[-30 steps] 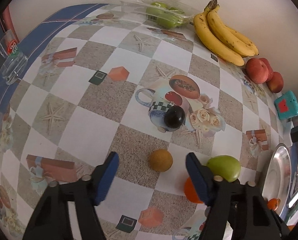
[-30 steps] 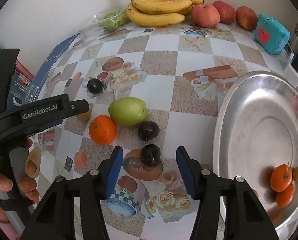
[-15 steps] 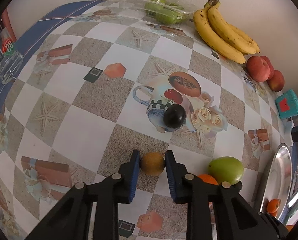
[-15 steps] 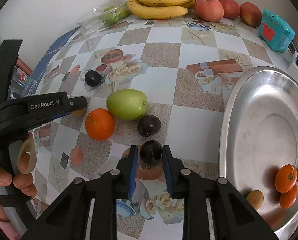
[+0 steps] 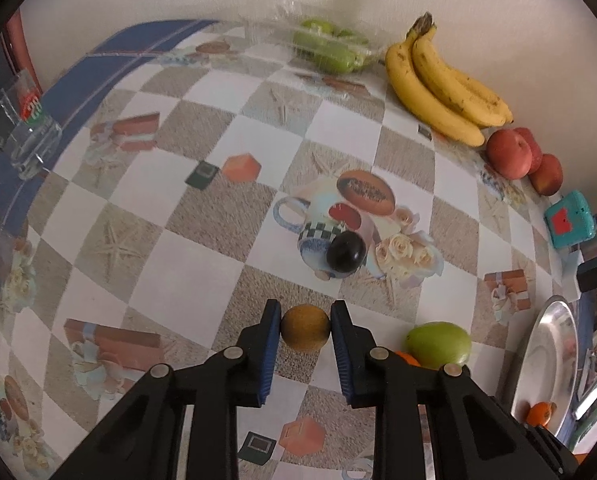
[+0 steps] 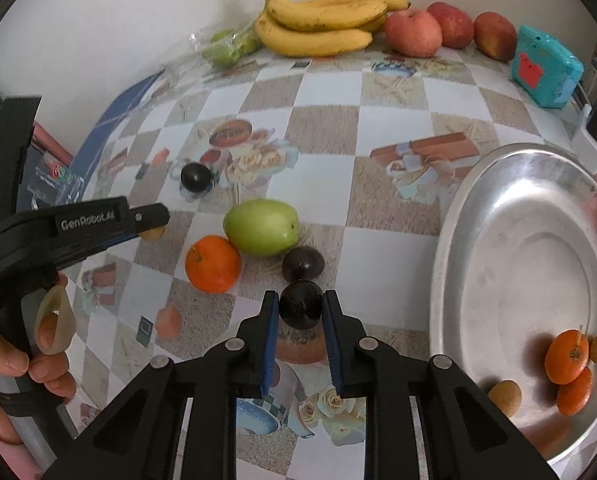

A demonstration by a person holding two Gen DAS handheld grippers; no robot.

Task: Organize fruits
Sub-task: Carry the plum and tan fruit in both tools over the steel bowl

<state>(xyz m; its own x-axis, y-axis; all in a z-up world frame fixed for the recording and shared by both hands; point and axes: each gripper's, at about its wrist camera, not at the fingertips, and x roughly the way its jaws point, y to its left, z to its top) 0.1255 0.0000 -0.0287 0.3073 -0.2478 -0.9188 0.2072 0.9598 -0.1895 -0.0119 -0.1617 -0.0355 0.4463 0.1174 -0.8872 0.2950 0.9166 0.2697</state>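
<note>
**A:** Right wrist view says it all. The right gripper (image 6: pixel 300 307) is clamped on a dark plum (image 6: pixel 301 306) with both blue pads against its sides, and the steel basin (image 6: pixel 454 240) it probably goes into sits off around 3 o'clock from the fruit. So I'd guess it's a lift and a swing to the right. The right hand is clearly the nearer one to that basin.

**B:** And the other one?

**A:** The left gripper (image 5: pixel 305 328) is squeezed on a small brown fruit (image 5: pixel 305 328), jaws nearly closed. The basin rim (image 5: pixel 554 344) is way over at 3 o'clock, with the green fruit (image 5: pixel 438 344) in between, so a longer carry.

**B:** Both fruits are round, so no long axis to fuss over.

**A:** Yep. The table's got a slick-looking checkered tablecloth (image 5: pixel 202 288). Bananas (image 6: pixel 318 20) and apples (image 6: pixel 414 32) are up at 12 against the wall, and another plum (image 6: pixel 302 264) is right behind the held one.
</note>
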